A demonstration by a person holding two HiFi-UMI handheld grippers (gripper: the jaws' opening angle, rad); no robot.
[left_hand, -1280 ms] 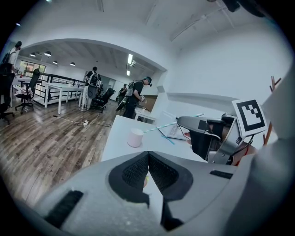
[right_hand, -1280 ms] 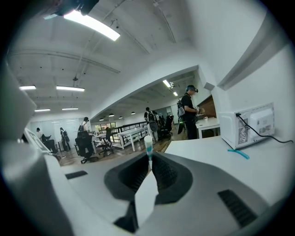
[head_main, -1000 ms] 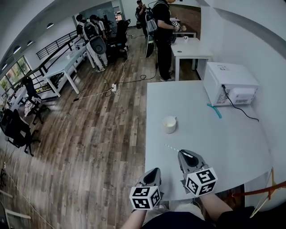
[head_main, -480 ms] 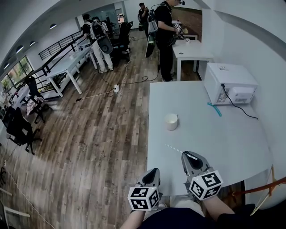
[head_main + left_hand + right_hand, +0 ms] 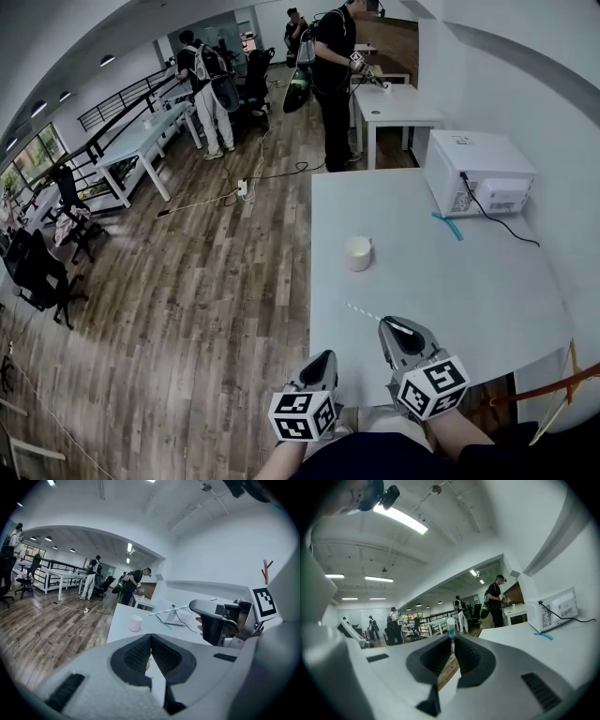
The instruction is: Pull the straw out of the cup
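Straw (image 5: 362,310) stays pinched between the narrow jaws of the right gripper (image 5: 394,326), well clear of the cup (image 5: 357,253), so the pull looks done.

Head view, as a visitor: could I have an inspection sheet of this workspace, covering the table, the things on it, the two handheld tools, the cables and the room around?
Surface: white table set against a wall.
Job's things: white cup upright on the table; striped straw out of the cup and apart from it.
Clutter: microwave at the far side; teal stick lying beside it.
Grippers: right gripper shut on the straw; left gripper shut, empty, by the table's near left corner.
Cables: black cable runs from the microwave across the table; power strip with cords on the floor.
Surroundings: wooden floor, other desks, office chairs, people standing.
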